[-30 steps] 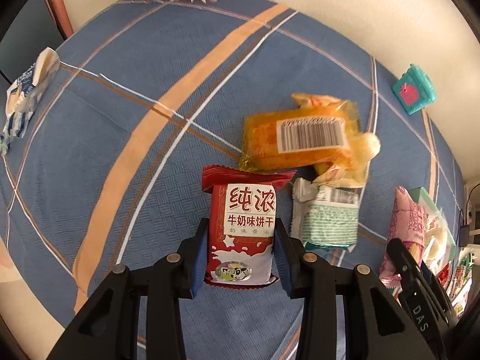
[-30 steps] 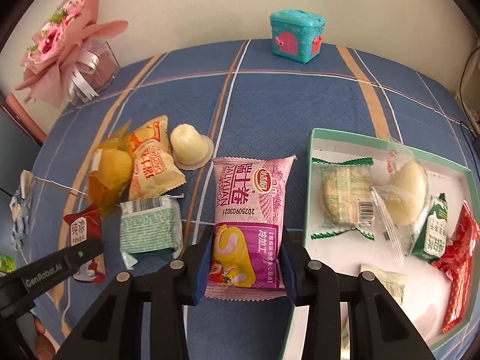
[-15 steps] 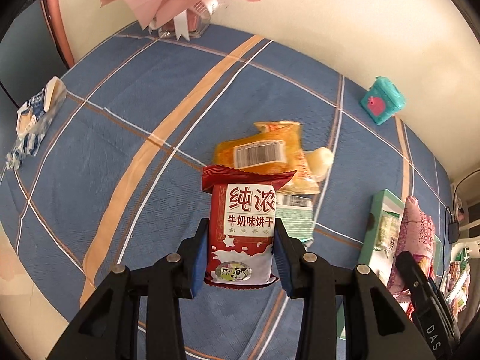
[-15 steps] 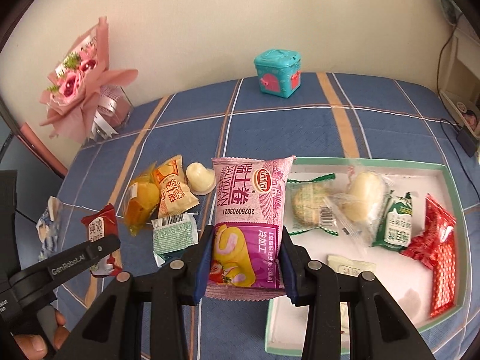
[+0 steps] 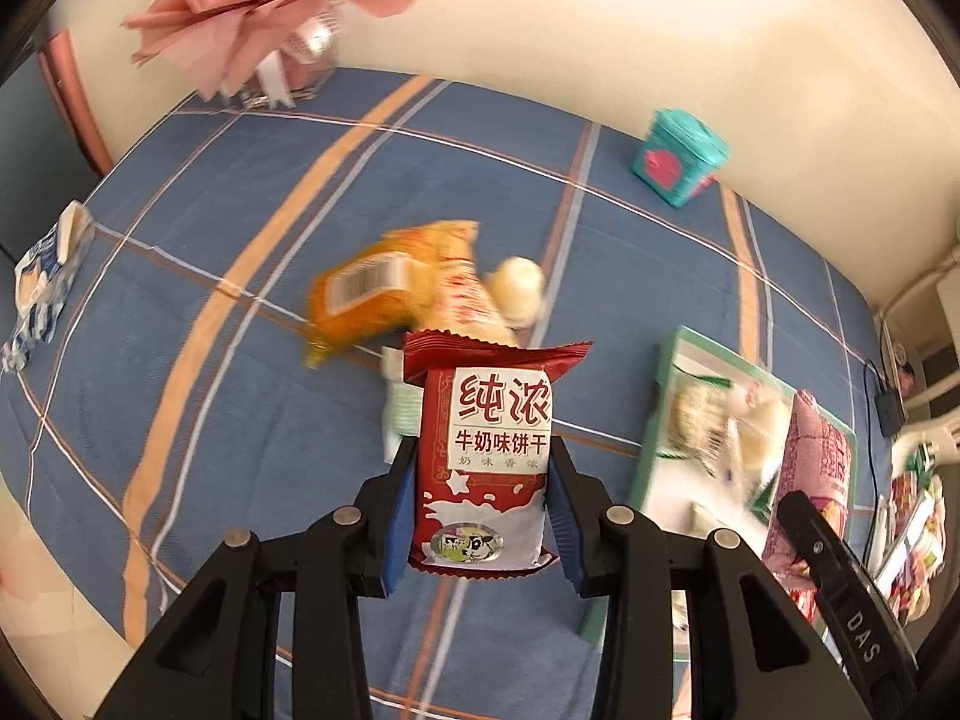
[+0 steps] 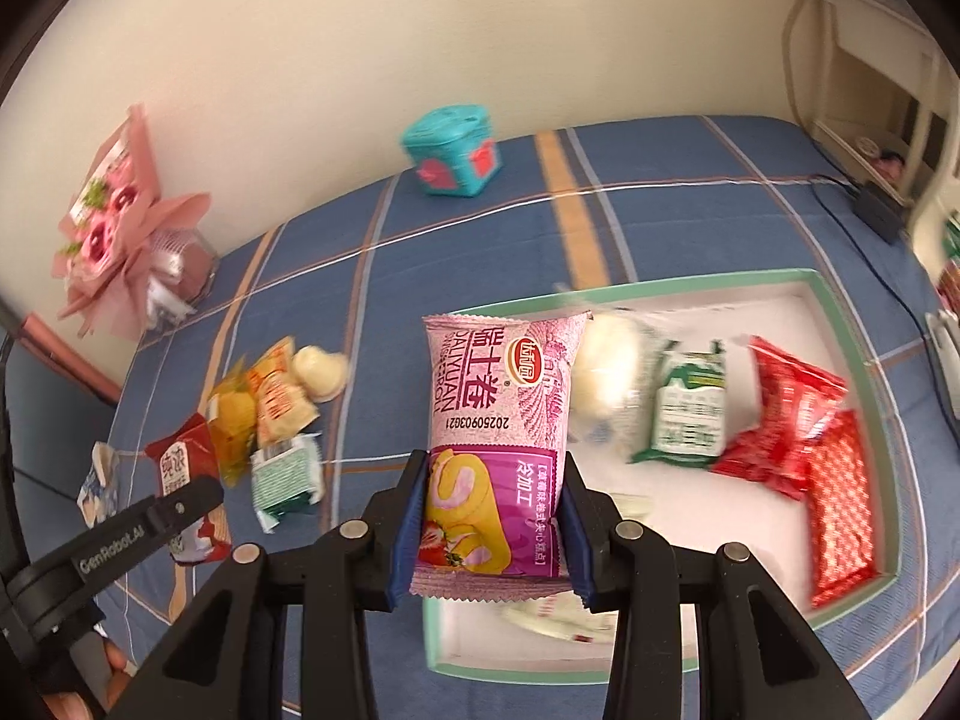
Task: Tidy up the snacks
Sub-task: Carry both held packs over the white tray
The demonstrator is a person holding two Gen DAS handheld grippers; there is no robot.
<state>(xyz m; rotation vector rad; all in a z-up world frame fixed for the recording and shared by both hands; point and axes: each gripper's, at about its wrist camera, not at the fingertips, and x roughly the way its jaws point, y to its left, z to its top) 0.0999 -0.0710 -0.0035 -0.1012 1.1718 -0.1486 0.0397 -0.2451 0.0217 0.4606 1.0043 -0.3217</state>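
Observation:
My left gripper (image 5: 480, 516) is shut on a red milk biscuit packet (image 5: 489, 456), held upright above the blue checked cloth. The right gripper (image 6: 495, 516) is shut on a pink Swiss roll packet (image 6: 498, 420), hanging over the left edge of the green-rimmed tray (image 6: 864, 360). That tray (image 5: 651, 456) lies to the right in the left wrist view, where the pink packet (image 5: 819, 480) also shows. Inside the tray lie red packets (image 6: 798, 420), a green and white packet (image 6: 687, 408) and a pale bun. The red biscuit packet (image 6: 180, 462) shows at the lower left in the right wrist view.
Loose on the cloth lie an orange packet (image 5: 366, 300), a pale jelly cup (image 5: 519, 294) and a green-white packet (image 6: 285, 474). A teal toy box (image 6: 453, 150) and a pink bouquet (image 5: 258, 6) stand by the wall. A blue-white wrapper (image 5: 45, 276) lies at the left edge.
Both grippers have risen and shifted right with their packets. The tray has come into the left wrist view, and the pink packet now hangs over the tray's edge instead of the cloth.

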